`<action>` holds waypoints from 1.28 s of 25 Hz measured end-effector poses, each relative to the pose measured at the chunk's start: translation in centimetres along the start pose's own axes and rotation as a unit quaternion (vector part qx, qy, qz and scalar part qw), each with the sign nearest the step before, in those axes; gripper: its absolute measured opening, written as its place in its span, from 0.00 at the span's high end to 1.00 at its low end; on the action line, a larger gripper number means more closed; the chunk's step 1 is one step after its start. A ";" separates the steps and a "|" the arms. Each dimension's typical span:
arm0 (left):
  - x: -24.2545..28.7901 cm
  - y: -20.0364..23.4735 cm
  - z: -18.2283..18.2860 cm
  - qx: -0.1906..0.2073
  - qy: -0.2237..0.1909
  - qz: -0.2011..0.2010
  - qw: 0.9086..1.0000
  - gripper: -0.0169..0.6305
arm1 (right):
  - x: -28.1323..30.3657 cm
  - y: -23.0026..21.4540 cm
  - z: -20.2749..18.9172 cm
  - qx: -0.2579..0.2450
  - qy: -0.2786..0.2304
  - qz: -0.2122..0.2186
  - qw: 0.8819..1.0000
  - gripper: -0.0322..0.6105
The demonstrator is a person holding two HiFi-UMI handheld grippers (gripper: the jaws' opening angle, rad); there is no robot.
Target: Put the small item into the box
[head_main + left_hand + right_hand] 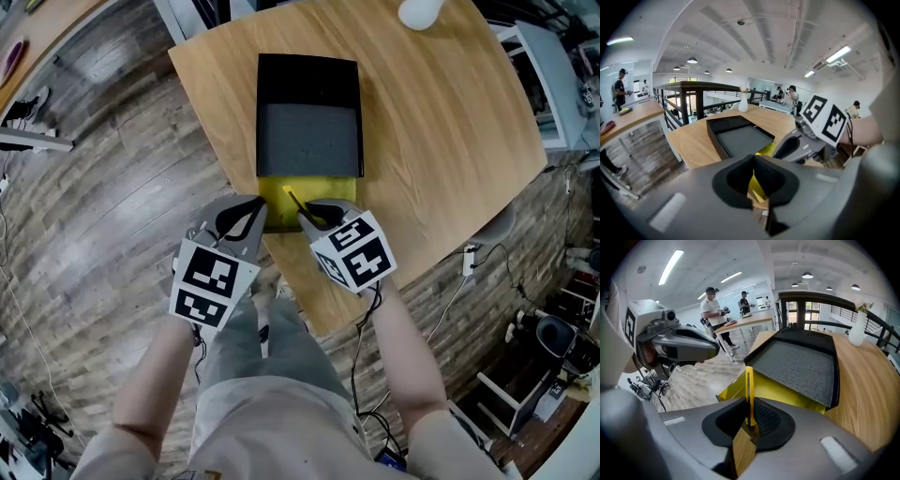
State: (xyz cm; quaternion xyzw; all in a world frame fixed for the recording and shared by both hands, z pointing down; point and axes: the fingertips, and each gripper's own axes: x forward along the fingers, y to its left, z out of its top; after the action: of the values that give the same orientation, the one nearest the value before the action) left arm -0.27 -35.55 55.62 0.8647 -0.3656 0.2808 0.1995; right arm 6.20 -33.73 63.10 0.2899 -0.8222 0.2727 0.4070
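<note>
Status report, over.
Left tongs shut on yellow tray edge. Right tongs shut on yellow stick, above tray. No obstruction seen.

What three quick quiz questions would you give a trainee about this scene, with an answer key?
1. True or false: the right gripper is empty.
2. The foam inside the black box is: A red, B gray, C white.
3. Fill in: the white vase stands on the table beyond the box's ____ end, away from the person.

Key:
1. False. Its jaws are shut on a thin yellow strip.
2. B.
3. far.
</note>
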 end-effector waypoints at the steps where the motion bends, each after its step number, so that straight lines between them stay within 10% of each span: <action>1: 0.1 0.1 -0.3 -0.002 0.003 -0.001 1.000 0.97 | 0.5 0.1 -0.3 -0.001 0.007 -0.001 1.000 0.87; 32: 1.2 0.5 -3.2 -0.015 0.019 -0.009 1.000 0.97 | 4.8 -0.7 -2.5 -0.030 0.137 -0.033 0.990 0.87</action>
State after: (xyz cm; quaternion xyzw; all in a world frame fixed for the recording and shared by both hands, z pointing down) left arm -1.01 -34.72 58.84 0.8595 -0.3581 0.2896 0.2218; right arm 5.60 -33.71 68.56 0.2648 -0.7564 0.2711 0.5331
